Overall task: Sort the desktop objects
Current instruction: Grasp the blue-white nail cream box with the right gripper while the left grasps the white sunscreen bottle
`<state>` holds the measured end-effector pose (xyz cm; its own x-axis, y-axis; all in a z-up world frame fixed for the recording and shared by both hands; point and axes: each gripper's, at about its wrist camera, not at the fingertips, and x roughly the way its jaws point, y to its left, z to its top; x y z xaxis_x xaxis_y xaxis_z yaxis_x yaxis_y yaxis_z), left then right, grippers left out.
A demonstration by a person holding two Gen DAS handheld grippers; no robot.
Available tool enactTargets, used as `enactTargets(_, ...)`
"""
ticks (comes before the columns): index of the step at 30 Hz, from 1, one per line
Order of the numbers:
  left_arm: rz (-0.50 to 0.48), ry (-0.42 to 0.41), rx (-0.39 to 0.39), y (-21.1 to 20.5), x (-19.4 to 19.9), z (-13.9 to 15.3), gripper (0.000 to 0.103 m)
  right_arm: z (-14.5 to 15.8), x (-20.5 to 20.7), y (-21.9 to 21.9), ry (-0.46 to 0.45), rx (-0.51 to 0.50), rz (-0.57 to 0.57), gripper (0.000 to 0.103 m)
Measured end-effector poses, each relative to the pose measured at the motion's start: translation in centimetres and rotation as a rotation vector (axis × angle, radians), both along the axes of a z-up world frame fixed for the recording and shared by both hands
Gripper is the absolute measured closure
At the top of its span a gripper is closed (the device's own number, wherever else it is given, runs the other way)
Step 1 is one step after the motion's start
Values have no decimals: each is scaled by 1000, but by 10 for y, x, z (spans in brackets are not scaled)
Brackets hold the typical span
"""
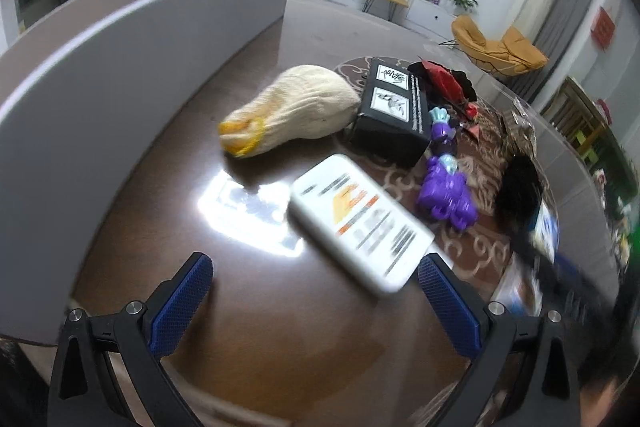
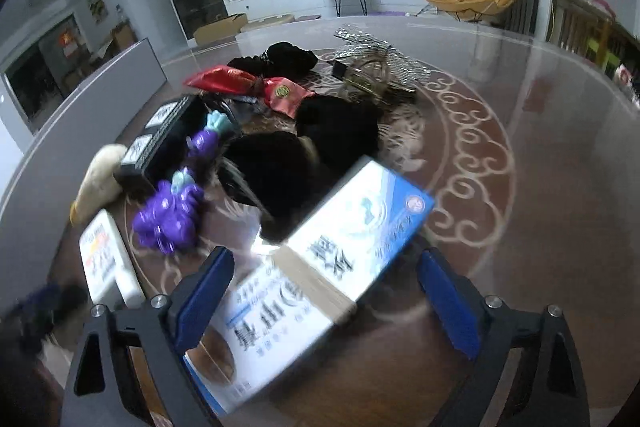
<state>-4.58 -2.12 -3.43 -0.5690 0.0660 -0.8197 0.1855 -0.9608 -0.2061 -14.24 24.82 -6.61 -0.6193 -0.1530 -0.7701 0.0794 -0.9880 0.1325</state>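
Note:
A white box (image 1: 360, 221) with orange print lies on the brown table just ahead of my open, empty left gripper (image 1: 316, 295); it also shows in the right wrist view (image 2: 105, 259). A blue-and-white carton (image 2: 316, 267) lies between the spread fingers of my open right gripper (image 2: 326, 287), without visible contact. A cream cloth bundle (image 1: 292, 109), a black box (image 1: 394, 109) and a purple toy (image 1: 446, 179) lie beyond; the toy also shows in the right wrist view (image 2: 176, 203).
A grey partition (image 1: 120, 67) curves along the table's left side. Black fabric items (image 2: 316, 143), a red packet (image 2: 256, 87) and a shiny silver item (image 2: 372, 55) lie mid-table. The table's far right edge (image 2: 580, 75) borders the living room.

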Motion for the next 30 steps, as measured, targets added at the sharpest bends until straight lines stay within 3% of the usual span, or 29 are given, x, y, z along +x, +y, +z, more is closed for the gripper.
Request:
enactTargets(4, 59, -70, -62, 17, -39, -8, 0, 1, 9, 10, 2, -15, -13, 9)
enactTargets(7, 63, -110, -193, 27, -53, -14, 0, 3, 9, 13, 0, -18, -24, 8)
enactTargets(14, -134, -64, -202, 0, -11, -15, 0, 4, 16, 16, -17, 13, 24, 1)
enactTargets(18, -155, -26, -205, -4, -9, -17, 0, 3, 12, 9, -61, 62, 31, 0)
enactTargets(20, -131, -35, -202, 1, -17, -18, 0, -1, 4, -3, -94, 141, 42, 0)
enactTargets(23, -136, -62, -203, 7, -30, -16, 0, -1, -5, -8, -131, 154, 93, 2)
enactTargets(24, -157, -65, -201, 8, -32, -14, 7, 1, -5, -4, -141, 137, 94, 7)
enactTargets(25, -177, -47, -204, 10, -32, -11, 19, 4, -3, 0, -134, 135, 80, 31)
enactTargets(26, -204, -15, -206, 13, -28, -6, 51, 8, 2, 5, -118, 131, 74, 48)
enactTargets(27, -221, -19, -222, 16, -24, -6, 52, 11, 7, 11, -116, 132, 70, 57)
enactTargets(30, -257, 6, -189, 15, -3, -7, 52, 14, 28, 35, -134, 37, 77, 59)
